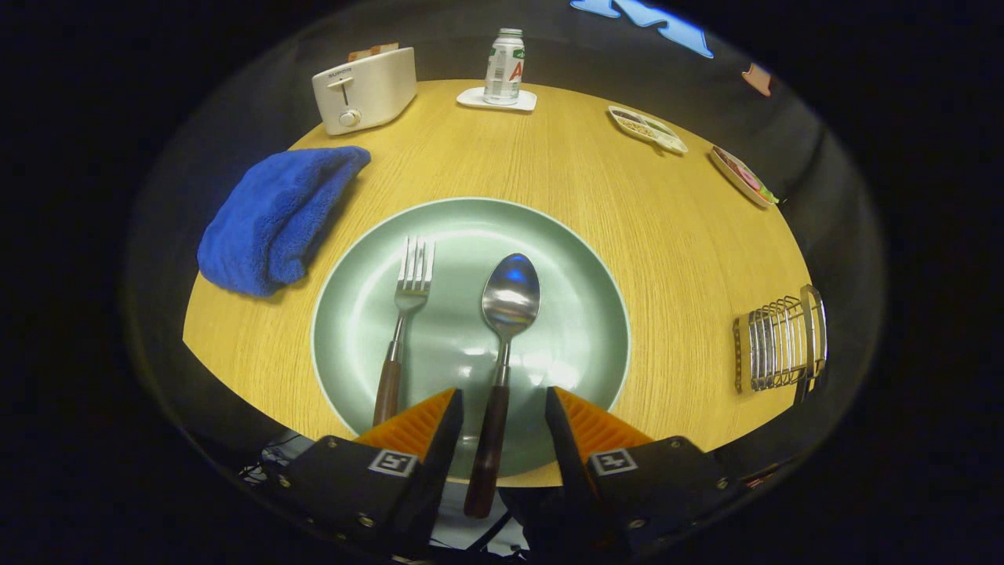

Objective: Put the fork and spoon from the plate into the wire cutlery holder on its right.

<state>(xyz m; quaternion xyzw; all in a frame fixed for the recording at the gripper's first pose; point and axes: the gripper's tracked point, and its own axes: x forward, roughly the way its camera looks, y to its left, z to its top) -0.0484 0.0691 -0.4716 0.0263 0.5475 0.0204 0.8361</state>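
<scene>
The tool (502, 412) is spread apart with the spoon (506, 337) handle between its fingers, untouched. The fork (404, 318) lies beside the spoon on the plate (580, 275). The wire holder (776, 341) stands on the surface (690, 235), well to the plate's right.

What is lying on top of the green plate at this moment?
On the green plate lie a fork and a spoon, side by side. The open gripper straddles the spoon's handle without touching it. Its fingers cover the plate's near rim.
</scene>
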